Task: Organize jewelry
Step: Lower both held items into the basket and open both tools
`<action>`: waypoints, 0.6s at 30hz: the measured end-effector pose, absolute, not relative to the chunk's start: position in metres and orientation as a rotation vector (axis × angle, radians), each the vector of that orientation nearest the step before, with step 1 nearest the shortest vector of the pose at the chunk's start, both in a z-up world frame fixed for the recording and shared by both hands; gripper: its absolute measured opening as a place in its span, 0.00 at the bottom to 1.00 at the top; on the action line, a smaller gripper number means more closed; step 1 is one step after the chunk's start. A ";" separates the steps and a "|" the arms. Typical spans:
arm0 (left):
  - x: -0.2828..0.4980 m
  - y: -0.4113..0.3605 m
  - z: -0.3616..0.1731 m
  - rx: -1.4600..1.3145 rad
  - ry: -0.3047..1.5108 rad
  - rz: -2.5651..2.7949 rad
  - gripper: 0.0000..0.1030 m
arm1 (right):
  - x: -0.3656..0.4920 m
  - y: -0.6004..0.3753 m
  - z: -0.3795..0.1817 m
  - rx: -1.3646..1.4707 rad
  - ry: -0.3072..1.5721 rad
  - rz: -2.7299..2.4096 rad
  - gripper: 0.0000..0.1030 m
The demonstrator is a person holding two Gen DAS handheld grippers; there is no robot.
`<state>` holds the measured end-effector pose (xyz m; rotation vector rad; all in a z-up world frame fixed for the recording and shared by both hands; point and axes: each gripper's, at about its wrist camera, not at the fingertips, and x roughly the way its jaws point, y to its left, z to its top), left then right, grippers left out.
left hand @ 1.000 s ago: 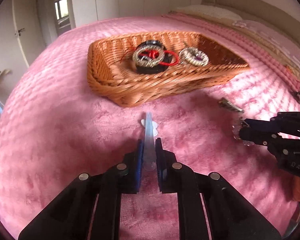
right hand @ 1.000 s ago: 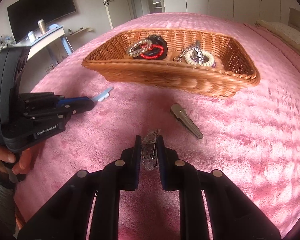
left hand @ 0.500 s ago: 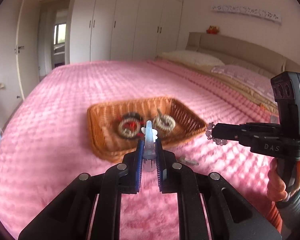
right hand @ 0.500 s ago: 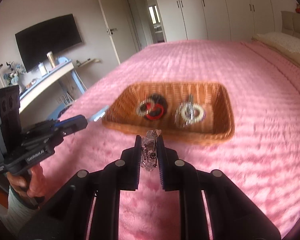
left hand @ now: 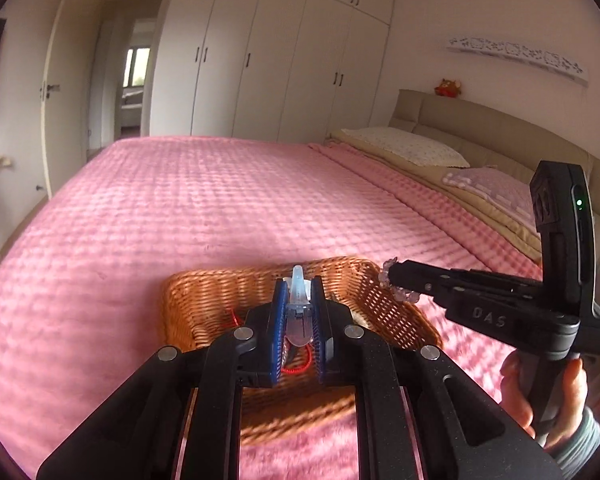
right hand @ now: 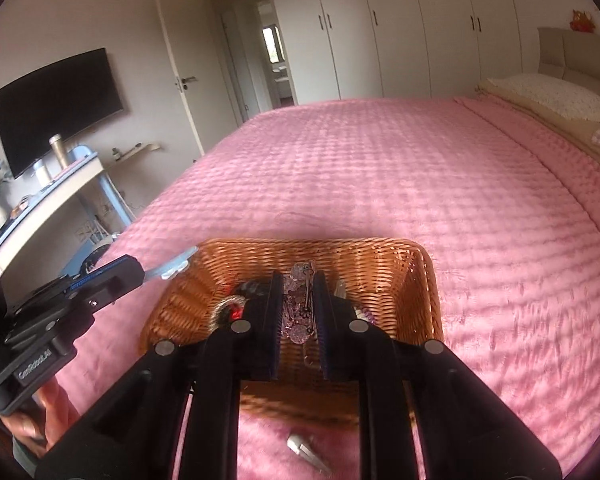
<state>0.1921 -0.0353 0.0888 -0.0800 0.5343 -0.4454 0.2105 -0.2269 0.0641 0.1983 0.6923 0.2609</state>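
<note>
Currently left gripper (left hand: 297, 312) pinches a clear clip (left hand: 298, 300), right gripper (right hand: 298, 304) pinches a bead bracelet (right hand: 298, 312); both above the basket (right hand: 384, 256). 1 metal clip (right hand: 306, 450) lies at 6 o'clock. Risk: early release drops pieces outside the rim.

left gripper (left hand: 298, 300): clamped, tilted down | right gripper (right hand: 298, 300): clamped, tilted down

Bed (left hand: 220, 208) covered by pink textured blanket. Wicker basket (right hand: 428, 280) rests directly on blanket. Silver hair clip (right hand: 306, 450) lies on blanket just beside basket's near wall. Pillows (left hand: 404, 146) at headboard end.
</note>
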 end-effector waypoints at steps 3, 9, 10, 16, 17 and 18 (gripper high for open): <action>0.215 -0.039 0.074 -0.103 0.568 -0.422 0.10 | 0.234 -0.225 0.045 0.215 0.745 0.243 0.13; 0.234 -0.038 0.044 -0.123 0.641 -0.397 0.10 | 0.251 -0.224 0.013 0.238 0.818 0.218 0.13; 0.235 -0.036 0.042 -0.131 0.648 -0.396 0.11 | 0.251 -0.226 0.010 0.245 0.824 0.217 0.14; 0.230 -0.026 0.044 -0.173 0.637 -0.401 0.36 | 0.244 -0.231 0.021 0.252 0.776 0.205 0.49; 0.228 -0.026 0.046 -0.177 0.632 -0.406 0.36 | 0.241 -0.230 0.024 0.245 0.765 0.208 0.49; 0.225 -0.026 0.048 -0.176 0.624 -0.406 0.37 | 0.237 -0.230 0.027 0.243 0.754 0.212 0.49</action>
